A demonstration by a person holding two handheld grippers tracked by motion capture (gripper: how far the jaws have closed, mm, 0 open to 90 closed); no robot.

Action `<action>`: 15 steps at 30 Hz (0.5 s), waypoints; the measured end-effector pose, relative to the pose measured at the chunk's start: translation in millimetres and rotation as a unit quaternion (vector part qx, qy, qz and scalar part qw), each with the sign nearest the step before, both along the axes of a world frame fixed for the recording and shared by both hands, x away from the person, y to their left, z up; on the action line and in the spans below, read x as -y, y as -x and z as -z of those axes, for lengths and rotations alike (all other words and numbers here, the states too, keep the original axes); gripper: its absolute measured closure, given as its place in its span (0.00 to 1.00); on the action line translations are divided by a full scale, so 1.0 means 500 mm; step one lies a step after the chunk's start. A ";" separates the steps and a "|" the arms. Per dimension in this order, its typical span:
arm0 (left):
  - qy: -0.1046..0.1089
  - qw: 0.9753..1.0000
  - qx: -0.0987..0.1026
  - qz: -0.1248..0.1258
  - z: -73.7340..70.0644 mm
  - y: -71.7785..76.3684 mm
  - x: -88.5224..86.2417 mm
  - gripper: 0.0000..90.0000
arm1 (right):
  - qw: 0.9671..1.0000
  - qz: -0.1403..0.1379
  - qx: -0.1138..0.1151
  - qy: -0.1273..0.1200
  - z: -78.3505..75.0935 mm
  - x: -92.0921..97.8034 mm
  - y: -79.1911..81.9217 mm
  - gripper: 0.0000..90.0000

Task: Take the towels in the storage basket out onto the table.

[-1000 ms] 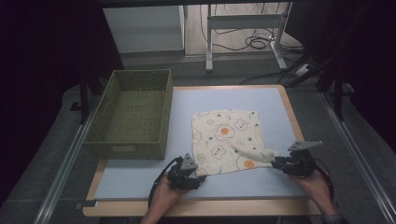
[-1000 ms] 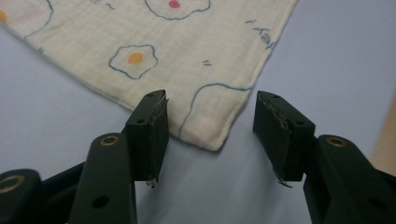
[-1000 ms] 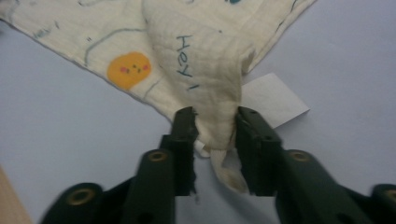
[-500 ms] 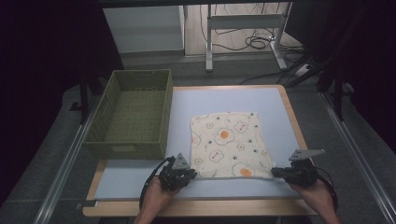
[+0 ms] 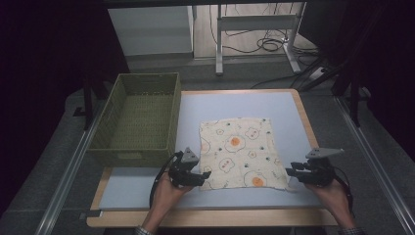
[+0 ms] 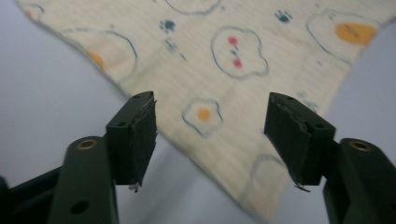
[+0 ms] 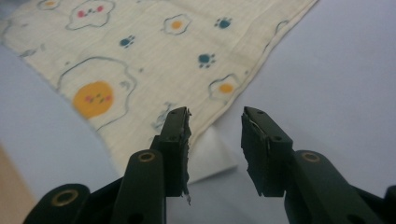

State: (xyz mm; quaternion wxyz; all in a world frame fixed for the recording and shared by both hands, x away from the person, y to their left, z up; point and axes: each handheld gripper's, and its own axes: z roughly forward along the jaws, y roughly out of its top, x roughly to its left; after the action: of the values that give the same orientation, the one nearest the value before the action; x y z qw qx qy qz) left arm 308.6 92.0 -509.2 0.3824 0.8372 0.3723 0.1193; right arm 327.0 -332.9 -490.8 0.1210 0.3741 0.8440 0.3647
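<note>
Presently, a cream cloth (image 5: 241, 152) printed with fried eggs and paw marks lies spread flat on the pale blue surface (image 5: 235, 105), right of centre and toward the near edge. Its near edge runs between the two tools.

Left hand-held gripper (image 5: 203, 177): held by the person's left hand (image 5: 169, 188) at the cloth's near left corner. In the left gripper view its jaws stand wide apart, released, with the cloth's corner (image 6: 219, 116) lying on the surface between and beyond them; neither pad touches the fabric.

Right hand-held gripper (image 5: 289, 172): held by the person's right hand (image 5: 333, 193) just beside the cloth's near right corner. In the right gripper view the jaws stand parted, released, with nothing between them. The cloth's edge (image 7: 154, 70) lies close ahead of the left jaw, and a small white tab (image 7: 210, 154) juts from that corner.

A green woven basket (image 5: 139, 120) stands on the left side of the surface, apart from the cloth.
</note>
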 end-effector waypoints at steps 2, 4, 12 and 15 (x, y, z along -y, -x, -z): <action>0.005 1.000 -0.004 -0.006 0.000 -0.033 0.014 0.32 | 1.000 0.003 0.010 0.011 -0.001 -0.012 -0.023 0.66; 0.004 1.000 -0.004 -0.009 0.001 -0.044 0.018 0.31 | 1.000 0.000 0.014 0.016 -0.002 -0.017 -0.031 0.64; -0.003 0.999 -0.018 -0.029 0.011 -0.128 0.041 0.25 | 0.999 0.012 0.015 0.028 0.001 -0.059 -0.108 0.48; 0.001 0.999 -0.022 -0.039 0.015 -0.157 0.044 0.23 | 1.000 0.013 0.000 0.017 0.006 -0.064 -0.128 0.45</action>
State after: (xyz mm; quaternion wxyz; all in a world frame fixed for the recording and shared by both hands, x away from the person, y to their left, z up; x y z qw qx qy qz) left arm 387.0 70.2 -516.9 0.3699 0.8240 0.4134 0.1154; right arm 391.3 -300.9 -493.6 0.1321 0.3828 0.8453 0.3485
